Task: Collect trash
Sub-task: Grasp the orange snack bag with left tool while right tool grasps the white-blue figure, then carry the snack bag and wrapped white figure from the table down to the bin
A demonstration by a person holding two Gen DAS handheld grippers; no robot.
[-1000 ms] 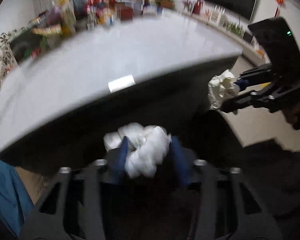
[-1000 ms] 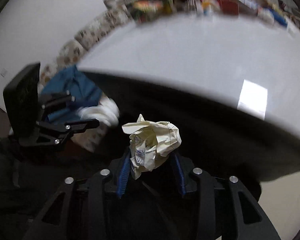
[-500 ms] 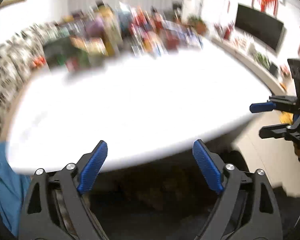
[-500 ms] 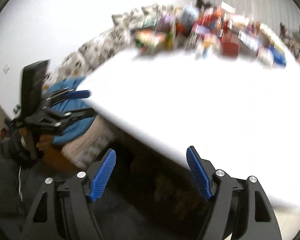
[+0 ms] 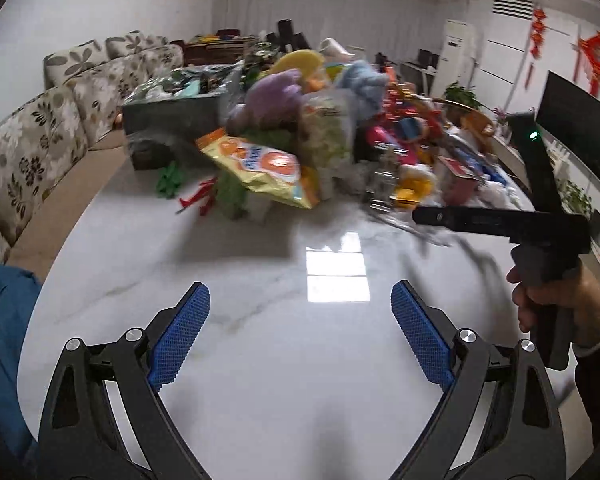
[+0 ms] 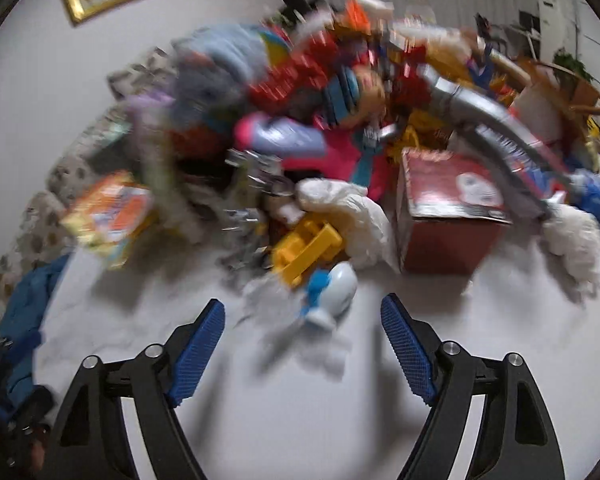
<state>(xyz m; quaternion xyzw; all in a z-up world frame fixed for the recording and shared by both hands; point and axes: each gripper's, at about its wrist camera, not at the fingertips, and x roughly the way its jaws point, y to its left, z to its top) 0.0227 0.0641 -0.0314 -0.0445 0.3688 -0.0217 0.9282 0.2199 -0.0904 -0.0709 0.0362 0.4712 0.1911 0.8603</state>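
Spread wide with nothing held, the left gripper [image 5: 300, 320] and right gripper [image 6: 302, 334] are kept above the table [image 5: 260, 400]. Crumpled white paper [image 6: 352, 216] is left among toys; 1 toy could be grabbed by mistake.

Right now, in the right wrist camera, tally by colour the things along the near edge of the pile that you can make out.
White crumpled wads: 2
Red box: 1
Yellow plastic toy: 1
White-and-blue toy: 1
Total: 5; the rest is too blurred to count.
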